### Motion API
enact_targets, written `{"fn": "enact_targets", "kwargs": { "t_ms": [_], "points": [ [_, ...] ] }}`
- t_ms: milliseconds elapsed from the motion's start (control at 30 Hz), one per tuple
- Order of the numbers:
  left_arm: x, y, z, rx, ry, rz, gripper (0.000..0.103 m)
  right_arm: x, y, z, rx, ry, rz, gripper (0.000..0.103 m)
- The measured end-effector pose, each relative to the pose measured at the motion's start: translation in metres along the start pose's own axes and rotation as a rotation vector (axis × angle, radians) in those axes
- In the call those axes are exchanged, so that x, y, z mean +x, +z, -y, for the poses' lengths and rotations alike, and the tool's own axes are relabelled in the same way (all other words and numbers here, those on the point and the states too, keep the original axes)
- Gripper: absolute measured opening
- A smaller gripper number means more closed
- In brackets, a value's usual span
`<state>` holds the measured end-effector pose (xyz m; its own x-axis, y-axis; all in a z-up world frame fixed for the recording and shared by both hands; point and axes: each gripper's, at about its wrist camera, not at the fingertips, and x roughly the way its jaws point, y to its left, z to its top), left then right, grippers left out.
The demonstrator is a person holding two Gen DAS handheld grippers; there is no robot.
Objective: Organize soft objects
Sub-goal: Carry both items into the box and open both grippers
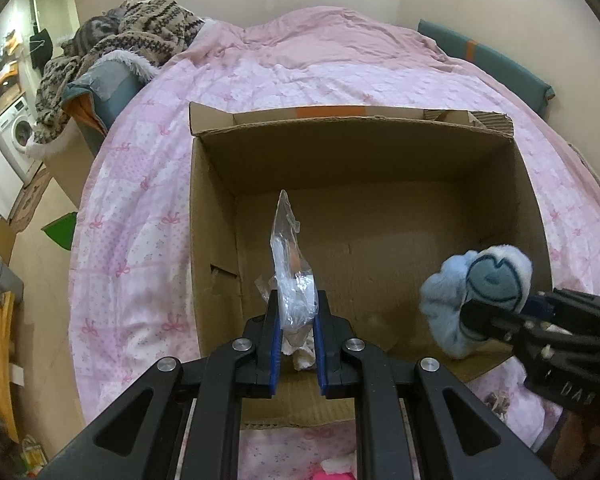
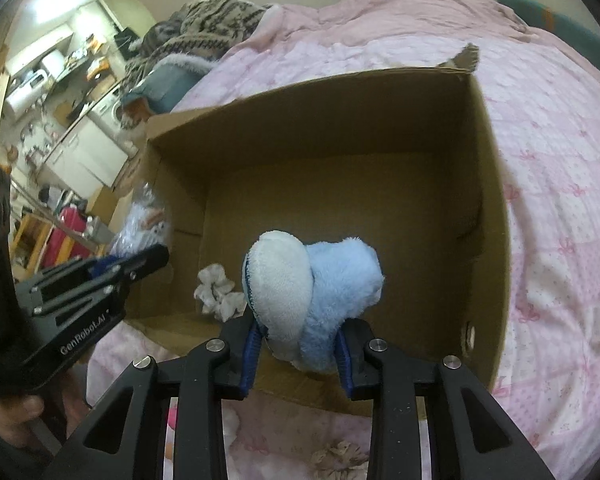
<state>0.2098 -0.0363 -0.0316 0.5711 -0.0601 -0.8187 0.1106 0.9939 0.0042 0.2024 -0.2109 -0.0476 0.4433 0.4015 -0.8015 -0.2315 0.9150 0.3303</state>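
Note:
An open cardboard box [image 1: 216, 216] [image 2: 488, 208] sits on the pink bed. My left gripper [image 1: 298, 312] is shut on a clear plastic bag [image 1: 290, 264] with a soft white item inside, held over the box's near left part; the bag also shows in the right wrist view [image 2: 144, 220]. My right gripper [image 2: 296, 344] is shut on a light blue and white plush toy [image 2: 316, 280] [image 1: 476, 292], held over the box's near right side. A white scrunchie [image 2: 216, 292] [image 1: 300, 354] lies on the box floor below the left gripper.
The pink quilt [image 1: 140, 184] covers the bed around the box. A patterned knit blanket [image 1: 140, 40] is heaped at the far left. A beige scrunchie [image 2: 340, 456] and pink soft items [image 1: 336, 468] lie on the quilt in front of the box. A kitchen area is at the left.

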Motion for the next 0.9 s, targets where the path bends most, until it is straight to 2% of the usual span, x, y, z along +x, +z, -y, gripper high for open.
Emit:
{"fn": "enact_targets", "kwargs": {
  "t_ms": [467,533,633,767,900],
  "points": [
    [-0.001,0.0,-0.003,-0.009,0.002,0.0,0.013,-0.001,-0.003,0.001,-0.01,-0.014,0.001,0.036],
    [-0.001,0.0,-0.003,-0.008,-0.002,-0.003,0.013,-0.001,-0.003,0.001,-0.007,-0.023,0.005,0.044],
    [-0.001,-0.001,-0.001,0.002,0.0,-0.006,0.013,-0.003,-0.003,0.003,0.0,-0.047,0.017,0.048],
    [-0.002,-0.002,0.002,0.01,-0.012,-0.002,0.013,-0.007,-0.001,0.005,0.011,-0.052,0.04,0.061],
    [-0.002,-0.002,0.004,0.016,-0.014,-0.002,0.014,-0.013,0.0,0.007,0.017,-0.062,0.071,0.069]
  ]
}}
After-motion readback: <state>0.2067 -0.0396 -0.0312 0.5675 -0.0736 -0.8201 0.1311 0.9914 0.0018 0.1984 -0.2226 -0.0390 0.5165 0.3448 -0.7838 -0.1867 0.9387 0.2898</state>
